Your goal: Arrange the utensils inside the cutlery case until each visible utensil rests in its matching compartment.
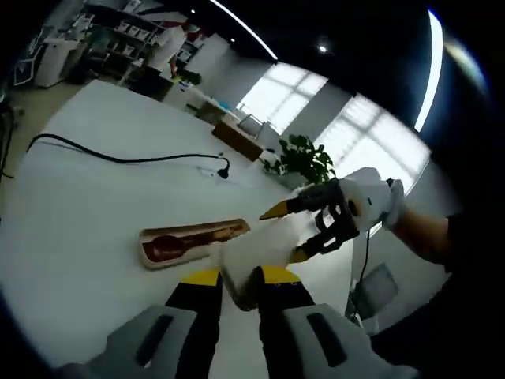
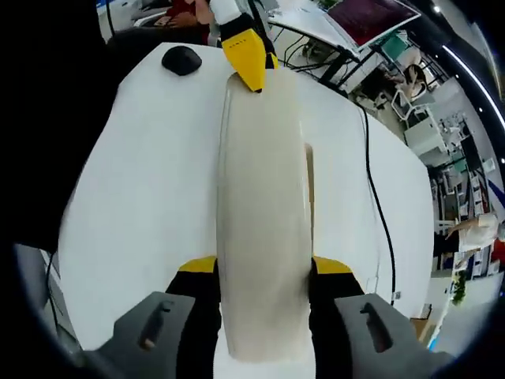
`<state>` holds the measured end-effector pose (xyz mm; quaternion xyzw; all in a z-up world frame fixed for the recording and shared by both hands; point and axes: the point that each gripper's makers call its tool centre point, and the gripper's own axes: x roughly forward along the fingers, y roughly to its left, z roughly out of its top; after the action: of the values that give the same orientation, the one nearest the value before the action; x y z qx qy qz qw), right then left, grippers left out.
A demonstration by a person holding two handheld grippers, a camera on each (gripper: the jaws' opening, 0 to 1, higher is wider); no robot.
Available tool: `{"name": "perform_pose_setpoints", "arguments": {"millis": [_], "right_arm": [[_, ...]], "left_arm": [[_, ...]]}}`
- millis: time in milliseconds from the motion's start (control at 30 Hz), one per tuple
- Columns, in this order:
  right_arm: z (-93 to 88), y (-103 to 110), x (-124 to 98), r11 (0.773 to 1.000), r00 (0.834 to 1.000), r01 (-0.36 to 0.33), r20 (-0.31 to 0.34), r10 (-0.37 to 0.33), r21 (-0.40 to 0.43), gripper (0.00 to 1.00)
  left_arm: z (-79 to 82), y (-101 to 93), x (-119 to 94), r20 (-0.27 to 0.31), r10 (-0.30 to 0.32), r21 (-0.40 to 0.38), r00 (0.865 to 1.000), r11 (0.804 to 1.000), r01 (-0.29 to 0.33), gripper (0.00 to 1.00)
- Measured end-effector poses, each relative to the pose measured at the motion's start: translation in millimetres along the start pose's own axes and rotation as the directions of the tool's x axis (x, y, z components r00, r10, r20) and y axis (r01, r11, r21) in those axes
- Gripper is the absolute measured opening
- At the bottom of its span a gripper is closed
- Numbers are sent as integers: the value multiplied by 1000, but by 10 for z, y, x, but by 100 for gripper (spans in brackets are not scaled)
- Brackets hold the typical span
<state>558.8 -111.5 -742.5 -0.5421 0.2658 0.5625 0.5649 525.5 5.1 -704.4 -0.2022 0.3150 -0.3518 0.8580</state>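
In the left gripper view, the case (image 1: 193, 243) lay open on the white table (image 1: 79, 205) with a brown spoon (image 1: 170, 246) inside. The left gripper (image 1: 237, 286) pinched one end of the pale lid (image 1: 256, 249); the right gripper (image 1: 293, 232) seemingly pinched the other. In the right gripper view, the right gripper (image 2: 263, 272) clamped that lid (image 2: 263, 221).

On the table (image 1: 71, 237) the case base (image 1: 193, 243) holds a spoon (image 1: 177, 245), a cable (image 1: 126, 158) lying beyond toward the far edge.
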Motion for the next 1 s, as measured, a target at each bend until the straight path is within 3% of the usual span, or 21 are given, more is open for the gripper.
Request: {"name": "perform_pose_setpoints", "arguments": {"millis": [400,467,667,867,1000], "right_arm": [[-162,-222,246,998,998,-55,-33,55,10,41],[-176,-260,284,998,997,-63,-36,64,12,41],[-207,-339,392,993,993,-110,-49,111,40,40],[-250,-372,531,985,984,-157,-78,162,71,40],[-227,-417,588,980,982,-174,-61,180,101,40]], "left_arm": [[35,293,240,-80,74,38,994,997,-71,18],[12,408,268,-129,121,101,984,989,-108,19],[18,624,336,-215,154,104,964,985,-134,15],[30,745,408,-236,151,68,960,988,-138,15],[87,824,396,-221,162,52,962,987,-154,14]]}}
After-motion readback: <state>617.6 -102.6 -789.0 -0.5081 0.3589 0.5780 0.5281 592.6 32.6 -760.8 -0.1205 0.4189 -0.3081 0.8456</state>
